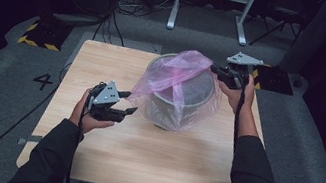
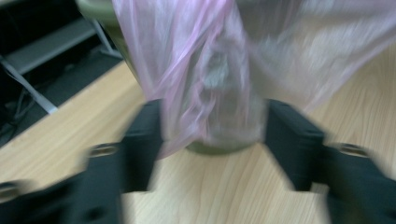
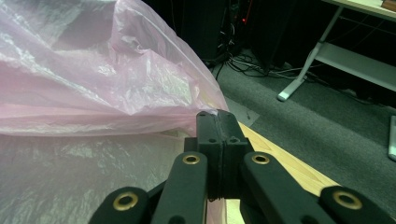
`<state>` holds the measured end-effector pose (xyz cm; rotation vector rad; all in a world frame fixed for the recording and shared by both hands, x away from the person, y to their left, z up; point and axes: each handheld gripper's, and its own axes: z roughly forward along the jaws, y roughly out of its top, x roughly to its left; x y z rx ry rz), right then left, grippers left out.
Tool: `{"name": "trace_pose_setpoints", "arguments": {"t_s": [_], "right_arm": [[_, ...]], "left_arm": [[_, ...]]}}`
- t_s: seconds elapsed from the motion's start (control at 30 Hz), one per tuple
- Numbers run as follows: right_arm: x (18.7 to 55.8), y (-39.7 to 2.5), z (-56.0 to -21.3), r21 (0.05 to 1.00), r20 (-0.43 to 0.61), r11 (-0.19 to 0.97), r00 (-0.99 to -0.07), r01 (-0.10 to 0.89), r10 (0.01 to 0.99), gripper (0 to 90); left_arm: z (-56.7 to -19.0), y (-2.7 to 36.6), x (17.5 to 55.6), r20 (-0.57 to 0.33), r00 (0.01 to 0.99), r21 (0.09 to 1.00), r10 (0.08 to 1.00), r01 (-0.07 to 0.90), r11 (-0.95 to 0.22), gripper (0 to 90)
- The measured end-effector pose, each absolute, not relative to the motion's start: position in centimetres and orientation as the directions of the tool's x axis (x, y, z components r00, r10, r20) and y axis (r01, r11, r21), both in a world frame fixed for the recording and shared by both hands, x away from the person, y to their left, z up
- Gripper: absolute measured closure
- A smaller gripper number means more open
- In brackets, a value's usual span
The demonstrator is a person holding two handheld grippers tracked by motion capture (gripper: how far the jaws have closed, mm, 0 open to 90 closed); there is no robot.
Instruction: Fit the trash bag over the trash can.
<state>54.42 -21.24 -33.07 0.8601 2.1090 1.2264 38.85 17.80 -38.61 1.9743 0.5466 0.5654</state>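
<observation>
A grey round bin (image 1: 200, 97) stands in the middle of the wooden table (image 1: 138, 163), with a thin pink plastic bag (image 1: 180, 66) draped over its mouth and down its sides. My right gripper (image 1: 216, 70) is at the bin's far right rim, shut on the bag's edge; the right gripper view shows the film pinched at the closed tips (image 3: 218, 116). My left gripper (image 1: 131, 103) is open at the bin's lower left. In the blurred left gripper view, a hanging fold of the bag (image 2: 210, 93) lies between the spread jaws, in front of the bin's base (image 2: 215, 148).
The table's edges are near both forearms. On the grey carpet behind it are a white desk frame (image 1: 211, 8), loose cables (image 1: 135, 8) and yellow-black striped plates (image 1: 41, 34). A "4" (image 1: 43, 80) is marked on the floor at the left.
</observation>
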Motion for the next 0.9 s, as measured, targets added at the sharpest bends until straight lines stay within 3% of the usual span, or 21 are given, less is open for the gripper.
{"name": "trace_pose_setpoints", "arguments": {"t_s": [0.03,0.13,0.33,0.63,0.73,0.8,0.9], "right_arm": [[54.4,-21.3,-33.0,0.892,-0.139,0.379,-0.646,0.249,0.75,89.9],[54.2,-21.4,-32.9,0.894,-0.138,0.375,-0.645,0.246,0.752,89.9],[53.9,-21.1,-32.7,0.892,-0.155,0.387,-0.645,0.234,0.748,89.9],[53.6,-20.4,-32.3,0.887,-0.173,0.406,-0.659,0.218,0.732,89.4],[53.6,-20.4,-32.2,0.89,-0.169,0.402,-0.662,0.216,0.73,87.8],[53.5,-20.4,-32.1,0.891,-0.169,0.402,-0.666,0.212,0.726,87.2],[53.5,-20.5,-32.0,0.895,-0.164,0.396,-0.674,0.205,0.72,85.0]], "left_arm": [[-38.2,17.9,38.6,0.149,0.787,0.906,0.599,0.133,-0.401,28.3],[-36.9,17.9,37.7,0.148,0.779,0.93,0.609,0.1,-0.354,20.8],[-34.1,16.9,37.6,0.181,0.765,0.939,0.618,0.053,-0.34,20.1],[-32.3,13.2,40.5,0.241,0.761,0.893,0.602,0.07,-0.445,22.9],[-32.6,12.6,41.5,0.268,0.738,0.875,0.619,0.082,-0.477,33.8],[-32.7,12.6,42.1,0.292,0.739,0.861,0.607,0.073,-0.504,53.6],[-32.7,12.9,42.5,0.309,0.722,0.866,0.619,0.056,-0.497,72.9]]}}
